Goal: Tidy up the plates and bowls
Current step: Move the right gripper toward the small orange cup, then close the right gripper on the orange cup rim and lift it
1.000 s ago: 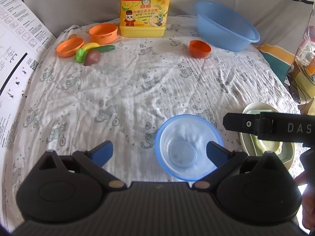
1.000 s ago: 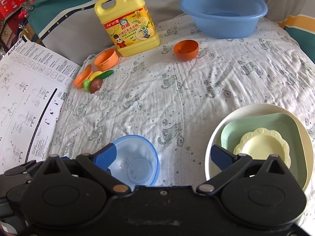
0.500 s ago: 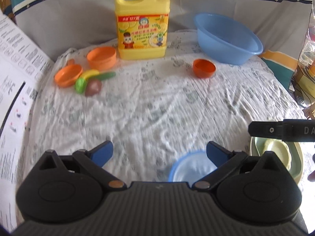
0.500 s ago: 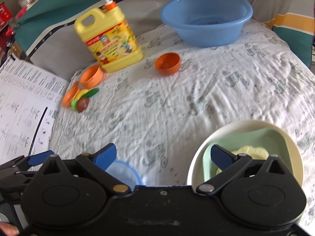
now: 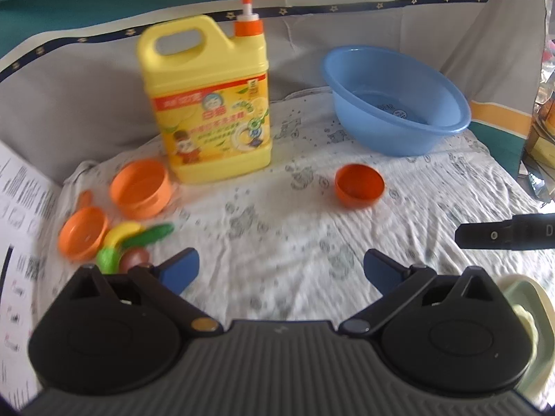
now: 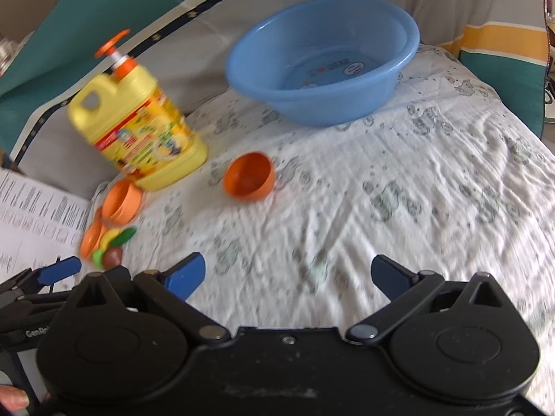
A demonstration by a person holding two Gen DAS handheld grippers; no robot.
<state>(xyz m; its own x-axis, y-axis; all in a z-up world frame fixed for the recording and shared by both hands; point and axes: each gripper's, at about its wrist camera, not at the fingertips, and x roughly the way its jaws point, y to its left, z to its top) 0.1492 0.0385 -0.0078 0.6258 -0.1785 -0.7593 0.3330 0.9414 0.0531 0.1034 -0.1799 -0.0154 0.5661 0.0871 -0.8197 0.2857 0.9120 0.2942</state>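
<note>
Yellow jug (image 5: 208,104) (orange pump), blue basin (image 5: 395,100), animal-printed white cloth (image 5: 295,228).

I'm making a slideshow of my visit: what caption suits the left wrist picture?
Open left gripper above a printed cloth, facing soap jug, blue basin and small orange bowl.

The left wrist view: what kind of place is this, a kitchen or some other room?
Probably not a kitchen but a home room, staged for dish practice. A printed white cloth covers a soft surface with a striped fabric backdrop. On the cloth stand a yellow detergent jug, a blue basin and toy dishes.
</note>
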